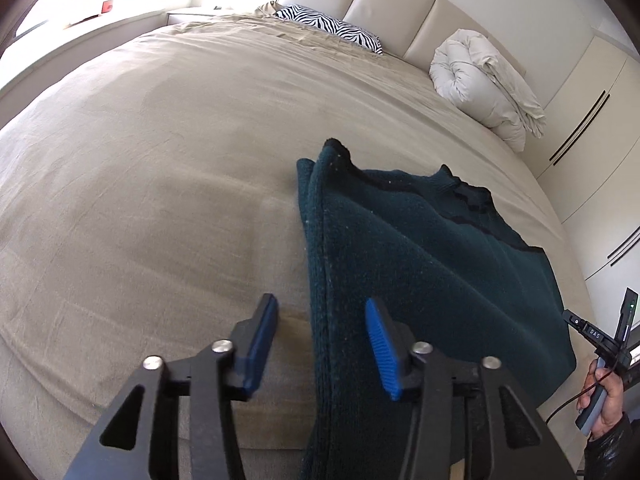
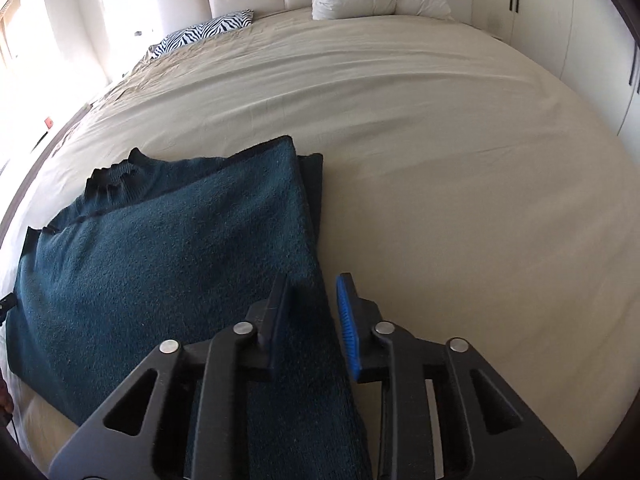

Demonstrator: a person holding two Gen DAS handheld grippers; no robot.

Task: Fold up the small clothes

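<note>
A dark teal knit sweater [image 1: 420, 260] lies flat on the beige bed [image 1: 160, 160], its sides folded in and its collar toward the headboard. My left gripper [image 1: 322, 340] hovers over the sweater's left edge, its blue pads well apart and the edge below the gap. In the right wrist view the same sweater [image 2: 160, 260] fills the lower left. My right gripper [image 2: 314, 320] sits over its right edge with a narrow gap between the pads. Teal fabric shows through that gap, lying flat and not pinched.
A zebra-print pillow [image 1: 332, 28] and a rolled white duvet [image 1: 480, 84] lie by the padded headboard. Cream wardrobe doors [image 1: 592, 120] stand to the right of the bed. A person's hand [image 1: 604, 400] holds the other gripper's handle at the lower right.
</note>
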